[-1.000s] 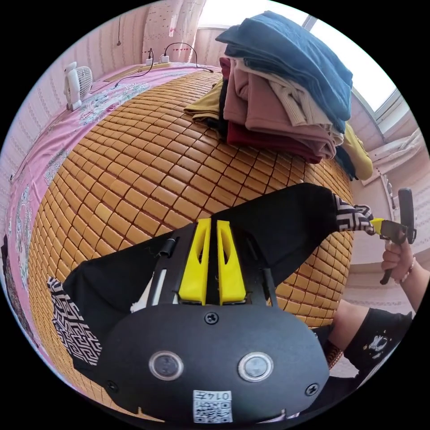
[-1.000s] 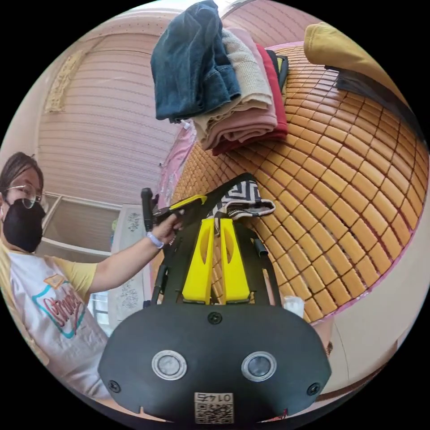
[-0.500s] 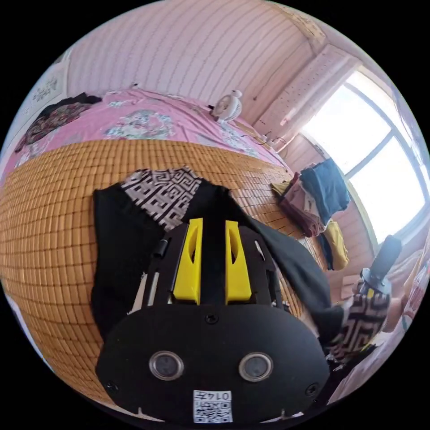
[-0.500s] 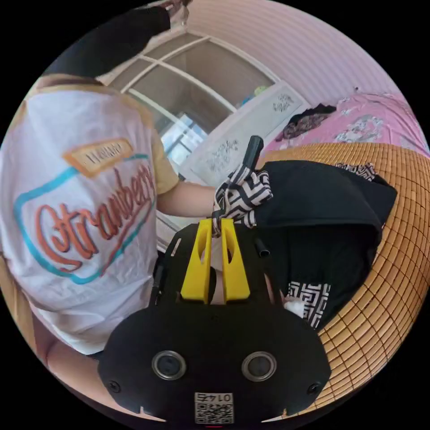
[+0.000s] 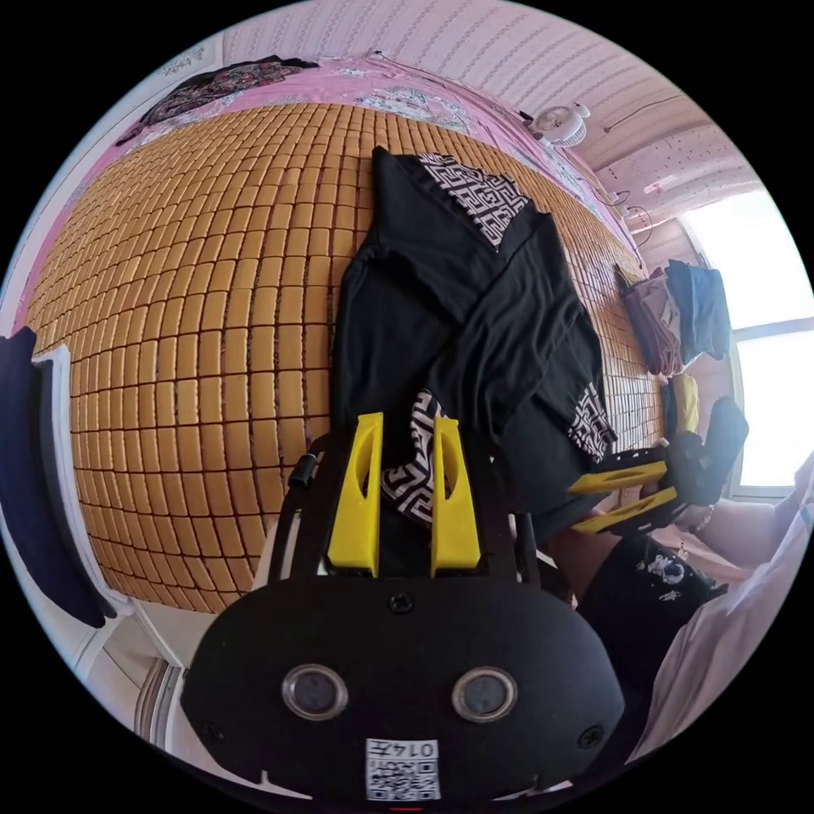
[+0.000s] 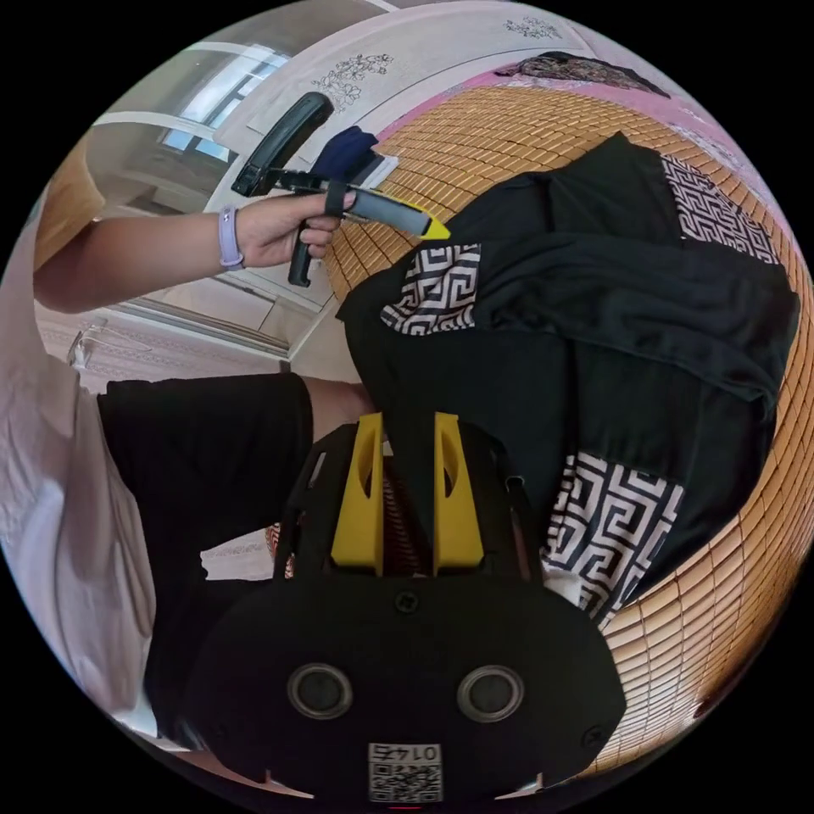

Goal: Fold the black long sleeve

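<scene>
The black long sleeve (image 5: 475, 322) lies on the bamboo mat (image 5: 212, 297), both sleeves crossed over its body. Its cuffs and hem carry a black-and-white maze pattern. In the left gripper view, my left gripper (image 5: 405, 421) is open just above one patterned cuff (image 5: 415, 475), which shows between the jaws. My right gripper (image 5: 575, 509) hangs open off the garment's near edge, by the other cuff (image 5: 593, 415). In the right gripper view, my right gripper (image 6: 408, 418) is open over the shirt's black edge (image 6: 475, 381). The left gripper (image 6: 441, 227), in a hand, points at a cuff (image 6: 437, 288).
A pile of folded clothes (image 5: 687, 314) sits at the mat's far side near the window. A small fan (image 5: 560, 123) stands on the pink sheet (image 5: 407, 80). The person's legs in dark shorts (image 6: 212, 458) are against the bed edge. A cabinet (image 6: 407, 59) stands behind.
Both grippers carried the sleeves inward, laid them across the shirt's body, then opened and let the cuffs go. Both views swung with the hands.
</scene>
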The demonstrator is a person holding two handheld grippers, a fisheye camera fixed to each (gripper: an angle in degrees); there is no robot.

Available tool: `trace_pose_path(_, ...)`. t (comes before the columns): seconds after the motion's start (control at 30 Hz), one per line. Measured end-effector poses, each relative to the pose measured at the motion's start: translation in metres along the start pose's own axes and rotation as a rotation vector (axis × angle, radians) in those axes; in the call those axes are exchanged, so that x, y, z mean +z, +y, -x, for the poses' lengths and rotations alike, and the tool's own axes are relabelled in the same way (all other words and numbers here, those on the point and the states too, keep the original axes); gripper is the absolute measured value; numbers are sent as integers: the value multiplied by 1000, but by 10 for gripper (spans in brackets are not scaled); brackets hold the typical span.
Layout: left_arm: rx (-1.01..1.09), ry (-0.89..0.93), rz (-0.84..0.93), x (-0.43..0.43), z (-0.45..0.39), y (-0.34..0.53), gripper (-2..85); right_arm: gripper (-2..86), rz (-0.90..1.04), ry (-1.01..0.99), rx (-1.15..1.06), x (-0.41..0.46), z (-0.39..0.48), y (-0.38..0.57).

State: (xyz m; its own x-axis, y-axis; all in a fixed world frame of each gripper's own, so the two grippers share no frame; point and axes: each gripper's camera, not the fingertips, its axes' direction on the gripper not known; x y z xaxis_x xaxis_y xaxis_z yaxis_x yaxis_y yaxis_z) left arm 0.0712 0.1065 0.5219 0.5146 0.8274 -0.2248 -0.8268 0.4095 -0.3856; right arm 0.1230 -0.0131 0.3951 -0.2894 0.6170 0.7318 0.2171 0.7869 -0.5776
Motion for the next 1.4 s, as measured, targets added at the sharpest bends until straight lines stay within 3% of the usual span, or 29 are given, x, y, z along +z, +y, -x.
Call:
trace_pose_path(0.17, 87, -114, 123, 20, -4, 6, 32, 84, -86, -26, 110, -17, -22, -24)
trace_pose_path(0.27, 36, -56, 146, 7, 5, 7, 0, 80, -101, -6, 130, -27, -27, -29)
trace_pose_path(0.5, -60, -51, 122, -9, 33, 27, 16, 87, -91, 58, 166, -38, -32, -28)
trace_pose_path(0.63, -113, -21, 40, -30, 60, 26, 25, 95, -196, 227, 218, -74, -65, -32)
trace_pose_path(0.73, -17, -65, -99, -51, 69, -2, 29, 110, -293, 374, 314, -112, -113, -43)
trace_pose_path(0.93, 32, 97, -280, -44, 97, -110, 88, 113, -514, 388, 556, -171, -221, -83)
trace_pose_path(1.1, 57, 23, -199, -13, 94, -176, 103, 68, -356, 386, 609, -170, -267, -122)
trace_pose_path(1.23, -6, 50, -112, -1, 106, -195, 10, 18, -263, 437, 526, -178, -264, -137)
trace_pose_path(1.3, -13, 35, -58, -2, 108, -202, -2, 13, -276, 449, 520, -188, -264, -137)
trace_pose_path(1.4, 35, 40, -135, -22, 105, -203, -8, 9, -368, 457, 523, -215, -260, -131)
